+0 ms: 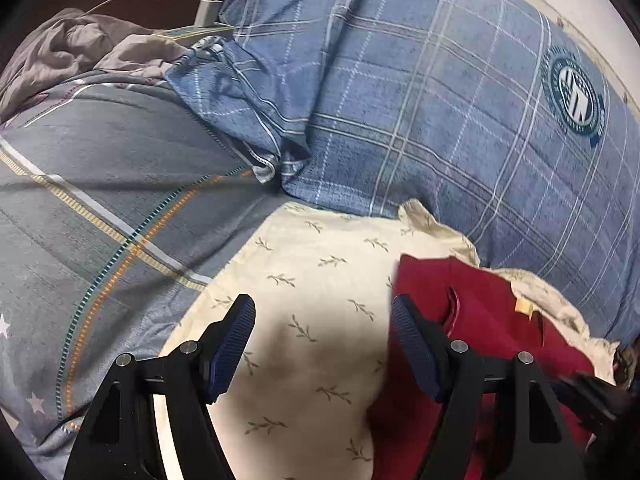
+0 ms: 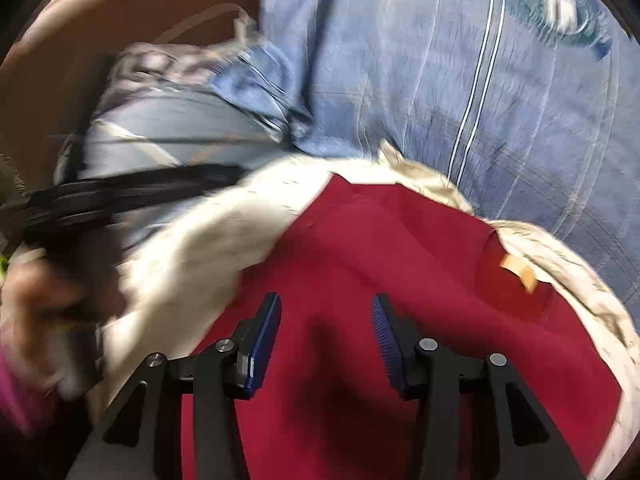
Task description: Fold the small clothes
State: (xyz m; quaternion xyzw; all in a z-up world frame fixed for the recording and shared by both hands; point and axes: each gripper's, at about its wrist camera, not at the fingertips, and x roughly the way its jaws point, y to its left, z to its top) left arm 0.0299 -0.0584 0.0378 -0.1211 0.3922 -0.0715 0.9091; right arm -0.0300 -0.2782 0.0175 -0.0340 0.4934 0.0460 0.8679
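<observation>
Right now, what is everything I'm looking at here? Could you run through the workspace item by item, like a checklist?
Surface: cream leaf-print cloth spread over bedding.
Job's things: red garment lying on the cream cloth, with a small tan tag near its far right edge.
Clutter: blue plaid quilt with a round badge; grey striped cover; crumpled grey fabric.
Grippers: left gripper open above the cream cloth; right gripper open above the red garment; neither holds anything.
Cables: white charger with its cord, plugged into a power strip.
Surroundings: dark brown surface behind the bedding; right wrist view is motion-blurred.
</observation>
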